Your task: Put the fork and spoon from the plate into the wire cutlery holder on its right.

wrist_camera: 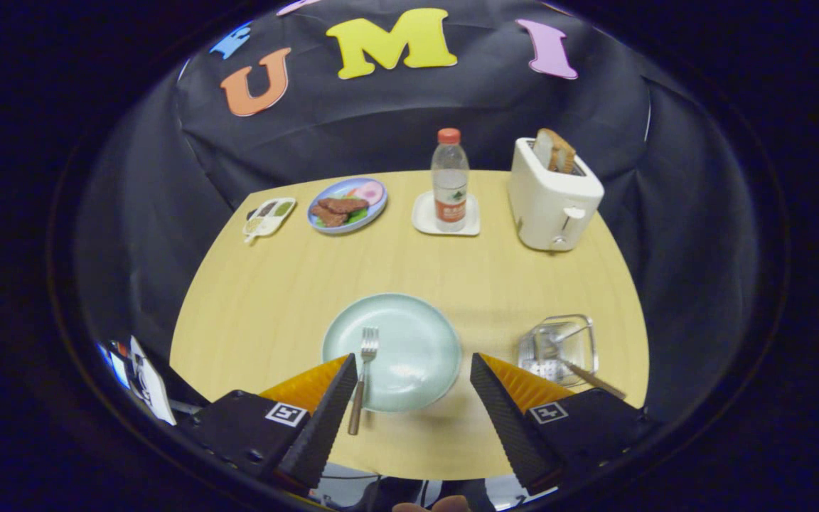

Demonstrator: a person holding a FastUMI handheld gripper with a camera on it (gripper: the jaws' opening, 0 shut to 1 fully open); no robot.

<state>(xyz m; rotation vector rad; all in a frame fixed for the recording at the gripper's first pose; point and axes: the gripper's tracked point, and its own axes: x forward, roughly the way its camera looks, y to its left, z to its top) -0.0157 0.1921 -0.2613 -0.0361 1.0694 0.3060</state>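
Note:
A pale green plate lies on the wooden table just ahead of my fingers. A fork with a wooden handle rests on the plate's left part, tines pointing away, handle hanging over the near rim beside my left fingertip. To the plate's right stands the wire cutlery holder; a spoon with a wooden handle leans in it, handle sticking out toward the near right. My gripper is open and holds nothing, fingers spread on either side of the plate's near half.
At the back of the table stand a white toaster with toast in it, a water bottle on a white coaster, a blue plate of food and a small white dish. The table's near edge runs under my fingers.

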